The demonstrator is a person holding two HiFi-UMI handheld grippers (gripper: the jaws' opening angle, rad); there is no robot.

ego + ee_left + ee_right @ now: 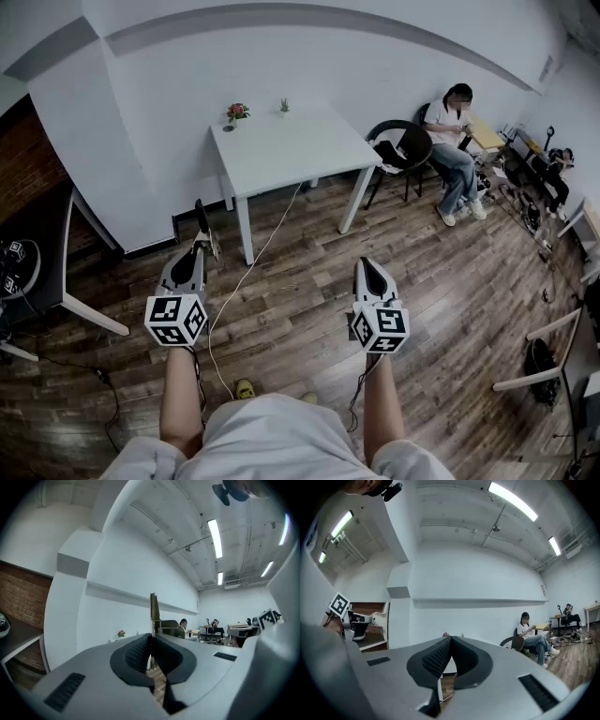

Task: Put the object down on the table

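Clamping a thin dark stick-like object (153,612) upright over the wooden floor (300,286), the left gripper (201,246) hangs well short of the white table (281,155), while the right gripper (366,266) has its jaws pressed together.

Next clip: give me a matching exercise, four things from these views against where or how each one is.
Things:
1. left gripper
2. right gripper
3. pink flowers
4. seated person

Places or states:
A. at a far corner of the white table
B. jaws together, nothing between them
C. on a dark chair
D. shut on a thin dark strip

Pairs: 1-D; 2-B; 3-A; 4-C
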